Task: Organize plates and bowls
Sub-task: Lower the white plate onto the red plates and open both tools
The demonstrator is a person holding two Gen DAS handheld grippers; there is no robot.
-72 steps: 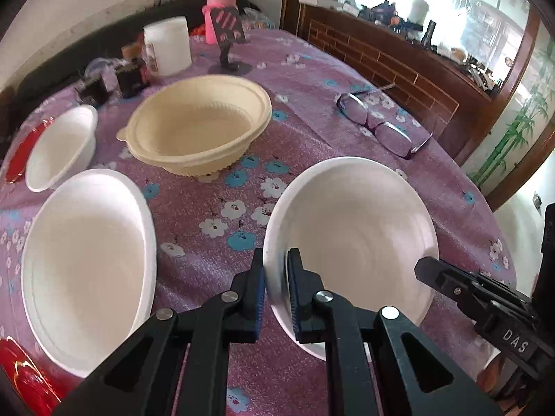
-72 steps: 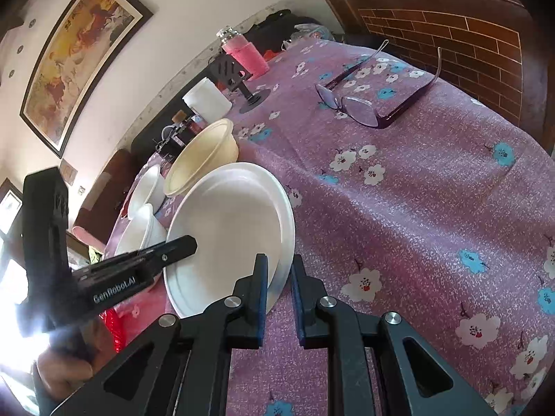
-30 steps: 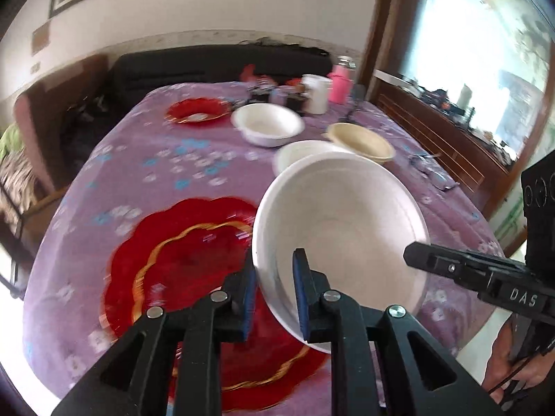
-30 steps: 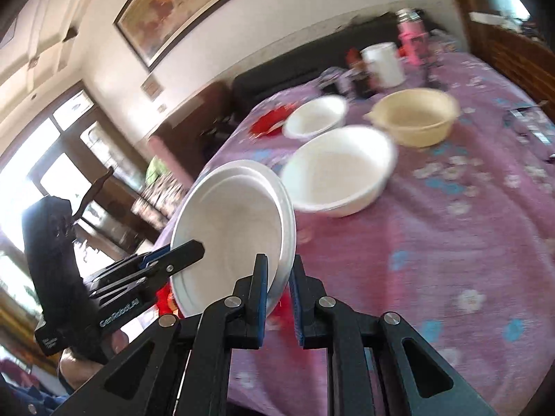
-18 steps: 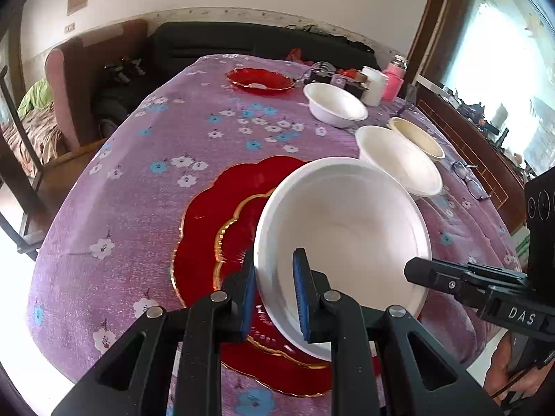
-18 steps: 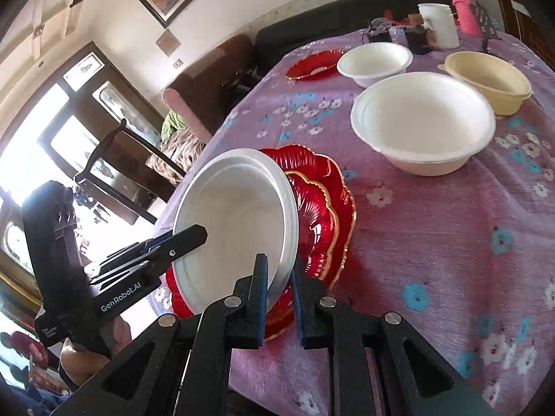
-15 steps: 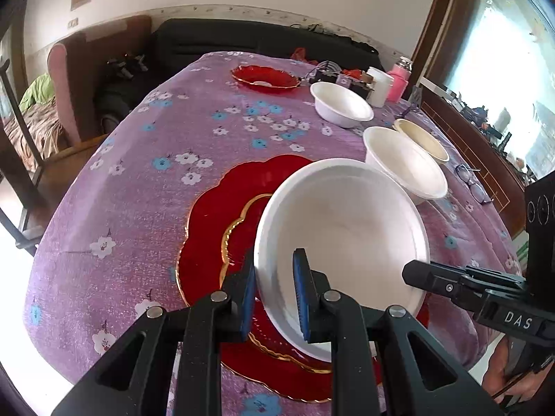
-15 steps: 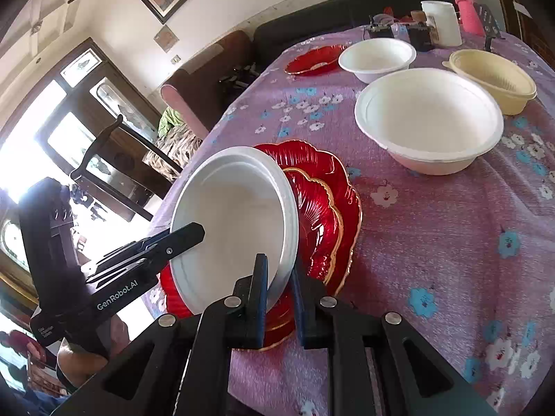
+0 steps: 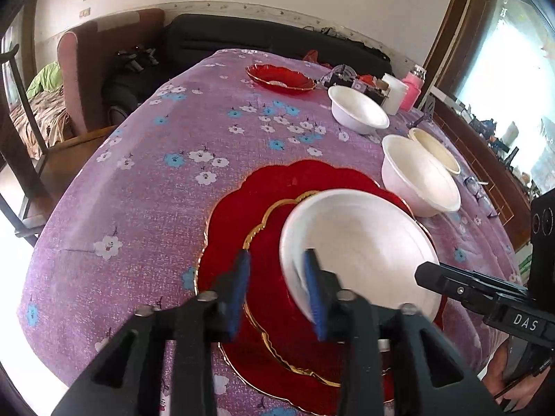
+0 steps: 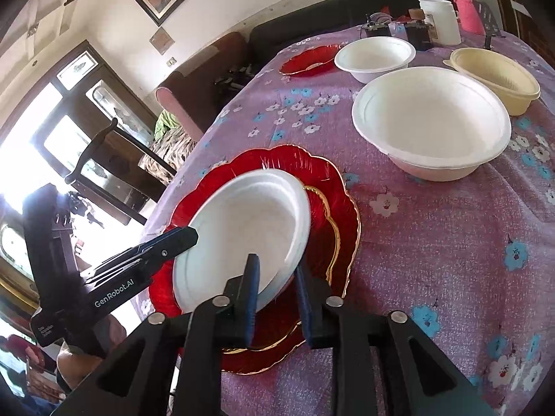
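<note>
A white plate (image 9: 360, 242) lies on stacked red scalloped plates (image 9: 256, 201) at the table's near edge; it also shows in the right wrist view (image 10: 249, 225) on the red plates (image 10: 333, 208). My left gripper (image 9: 275, 287) is open, its jaws spread around the white plate's near rim. My right gripper (image 10: 275, 287) is open too, its jaws spread around the plate's opposite rim. A large white bowl (image 10: 430, 121), a smaller white bowl (image 10: 374, 55) and a cream bowl (image 10: 492, 76) stand further back.
A small red plate (image 9: 281, 76) sits at the far side. A white cup (image 10: 438, 20), a pink bottle (image 10: 468, 3) and small items crowd the back edge. Glasses (image 9: 480, 190) lie at the right. The purple flowered tablecloth (image 9: 156, 173) covers the table.
Both grippers carried the white plate over to the red plates, lowered it onto them, and have opened their jaws, letting go of its rim.
</note>
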